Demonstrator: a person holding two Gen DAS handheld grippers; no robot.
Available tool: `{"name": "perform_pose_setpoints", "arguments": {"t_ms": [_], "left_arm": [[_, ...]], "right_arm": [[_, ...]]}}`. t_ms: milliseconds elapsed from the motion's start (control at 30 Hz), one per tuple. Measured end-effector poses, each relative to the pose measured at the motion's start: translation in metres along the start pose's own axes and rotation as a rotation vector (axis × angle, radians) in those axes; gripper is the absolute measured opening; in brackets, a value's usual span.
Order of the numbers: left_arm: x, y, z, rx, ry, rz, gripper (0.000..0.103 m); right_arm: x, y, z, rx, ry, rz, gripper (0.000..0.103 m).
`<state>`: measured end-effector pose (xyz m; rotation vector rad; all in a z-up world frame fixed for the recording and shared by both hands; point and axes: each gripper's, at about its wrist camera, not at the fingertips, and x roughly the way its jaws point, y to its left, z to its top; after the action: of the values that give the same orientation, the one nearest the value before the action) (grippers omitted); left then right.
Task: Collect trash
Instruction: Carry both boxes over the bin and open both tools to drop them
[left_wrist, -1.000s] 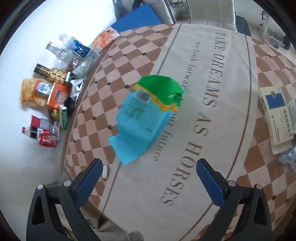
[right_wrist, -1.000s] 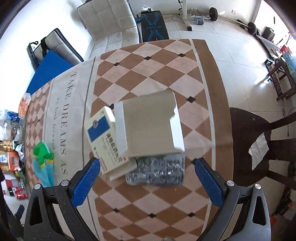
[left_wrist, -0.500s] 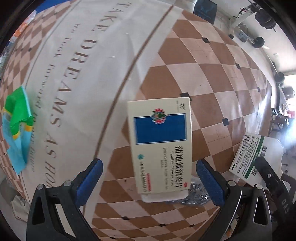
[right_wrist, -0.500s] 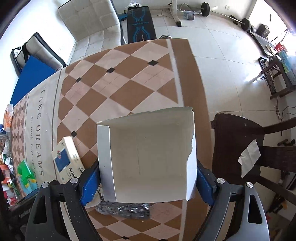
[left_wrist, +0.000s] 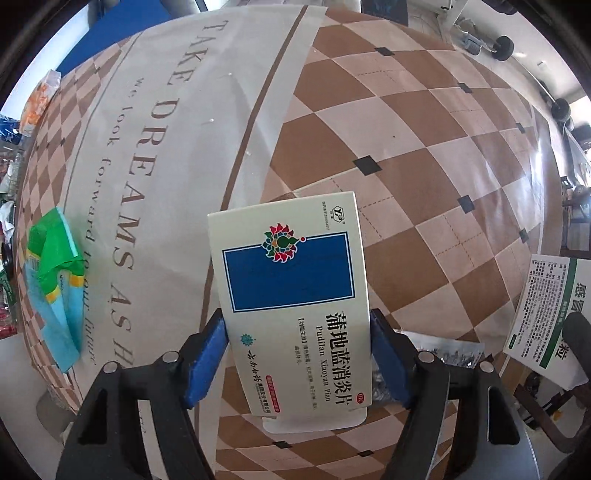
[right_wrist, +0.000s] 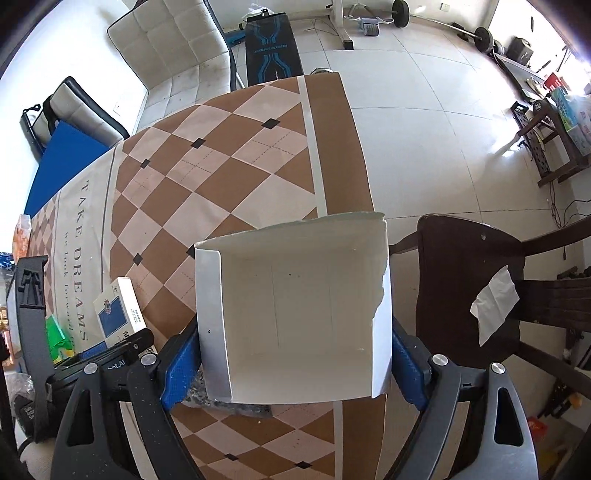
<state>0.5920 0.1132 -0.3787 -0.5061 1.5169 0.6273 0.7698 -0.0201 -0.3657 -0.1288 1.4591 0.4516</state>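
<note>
My left gripper (left_wrist: 297, 360) is shut on a white medicine box with a blue panel (left_wrist: 291, 295), held over the checkered tablecloth (left_wrist: 406, 155). The same box shows in the right wrist view (right_wrist: 120, 312). My right gripper (right_wrist: 295, 369) is shut on a torn white cardboard box (right_wrist: 295, 314), lifted above the table's right edge; its printed side shows in the left wrist view (left_wrist: 543, 302). A silver blister pack (right_wrist: 221, 404) lies on the cloth under both boxes. A green and blue wrapper (left_wrist: 55, 284) lies at the table's left.
A dark wooden chair (right_wrist: 472, 288) with a white paper scrap (right_wrist: 493, 302) stands right of the table. Bottles and packets lie on the floor at the far left (left_wrist: 37, 99). A white sofa (right_wrist: 173, 48) and gym gear stand beyond the table.
My left gripper swung from the green and blue wrapper to the medicine box and closed on it. My right gripper closed on the torn white box and lifted it.
</note>
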Motion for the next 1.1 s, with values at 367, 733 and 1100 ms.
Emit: {"name": "perform_pose_setpoints", "arguments": {"t_ms": [367, 733, 1100], "left_arm": [[-0.086, 0.03, -0.116, 0.021, -0.21, 0.109, 0.072], [-0.102, 0.121, -0.292, -0.086, -0.271, 0.023, 0.072], [-0.033, 0.224, -0.493, -0.274, -0.129, -0.039, 0.072]], "right_arm": [[-0.041, 0.011, -0.086, -0.087, -0.029, 0.053, 0.089], [-0.088, 0.035, -0.253, -0.228, -0.033, 0.115, 0.089], [-0.078, 0.065, -0.5, -0.384, 0.089, 0.173, 0.089]]}}
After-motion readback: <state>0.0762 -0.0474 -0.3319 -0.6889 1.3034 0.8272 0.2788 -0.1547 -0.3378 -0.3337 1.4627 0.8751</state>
